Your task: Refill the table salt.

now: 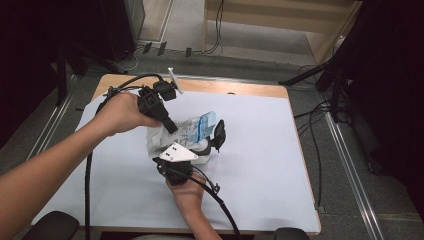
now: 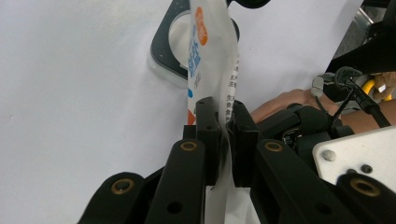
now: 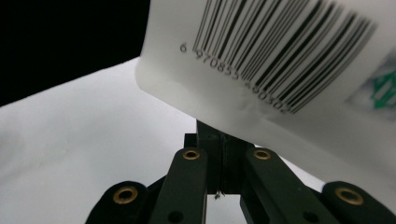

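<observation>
A white pouch [image 1: 196,128] with blue and orange print hangs above the middle of the white sheet, held between both grippers. My left gripper [image 1: 172,127] comes in from the upper left and is shut on the pouch's [image 2: 210,51] edge, its jaws [image 2: 224,116] pinching the film. My right gripper [image 1: 179,148] sits just below, under its grey plate. In the right gripper view its jaws [image 3: 223,135] are shut, their tips tucked behind the pouch's barcode side [image 3: 280,70], apparently pinching the lower edge.
A dark-rimmed round container [image 2: 161,58] stands on the white sheet [image 1: 260,150] under the pouch. A black lid-like piece [image 1: 219,133] stands just to its right. Cables trail from both grippers. The table's wooden far edge [image 1: 235,87] borders the sheet.
</observation>
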Motion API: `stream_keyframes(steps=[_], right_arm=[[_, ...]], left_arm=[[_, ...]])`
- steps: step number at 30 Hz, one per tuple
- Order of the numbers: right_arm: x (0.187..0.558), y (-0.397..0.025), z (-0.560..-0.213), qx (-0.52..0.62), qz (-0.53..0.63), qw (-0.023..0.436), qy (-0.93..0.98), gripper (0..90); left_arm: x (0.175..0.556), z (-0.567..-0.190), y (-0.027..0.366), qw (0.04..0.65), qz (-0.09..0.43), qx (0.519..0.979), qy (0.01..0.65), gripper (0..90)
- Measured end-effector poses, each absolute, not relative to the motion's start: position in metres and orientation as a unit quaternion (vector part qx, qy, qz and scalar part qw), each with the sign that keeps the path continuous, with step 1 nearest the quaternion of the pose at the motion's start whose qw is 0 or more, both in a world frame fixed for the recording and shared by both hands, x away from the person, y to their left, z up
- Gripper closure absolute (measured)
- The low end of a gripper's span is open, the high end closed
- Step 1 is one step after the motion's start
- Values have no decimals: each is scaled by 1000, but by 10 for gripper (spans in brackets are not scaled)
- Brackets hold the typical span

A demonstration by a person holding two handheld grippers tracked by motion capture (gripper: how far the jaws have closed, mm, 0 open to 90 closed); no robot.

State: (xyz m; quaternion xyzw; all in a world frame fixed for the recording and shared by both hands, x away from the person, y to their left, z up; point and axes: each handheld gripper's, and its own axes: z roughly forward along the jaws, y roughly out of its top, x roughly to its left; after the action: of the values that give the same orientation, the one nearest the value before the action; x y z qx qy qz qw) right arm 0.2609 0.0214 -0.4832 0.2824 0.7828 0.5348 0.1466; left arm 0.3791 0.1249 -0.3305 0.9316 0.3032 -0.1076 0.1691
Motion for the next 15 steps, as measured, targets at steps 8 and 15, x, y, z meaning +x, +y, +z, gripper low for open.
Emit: stream_keyframes(steps=[8,15], right_arm=[[264,23,-476,282,540,147,779,900],[267,27,-471,277,543,148,779,900]], left_arm=[[381,-327,125,182,-113,926,311,843],[382,-324,127,193,-110,920,323,823]])
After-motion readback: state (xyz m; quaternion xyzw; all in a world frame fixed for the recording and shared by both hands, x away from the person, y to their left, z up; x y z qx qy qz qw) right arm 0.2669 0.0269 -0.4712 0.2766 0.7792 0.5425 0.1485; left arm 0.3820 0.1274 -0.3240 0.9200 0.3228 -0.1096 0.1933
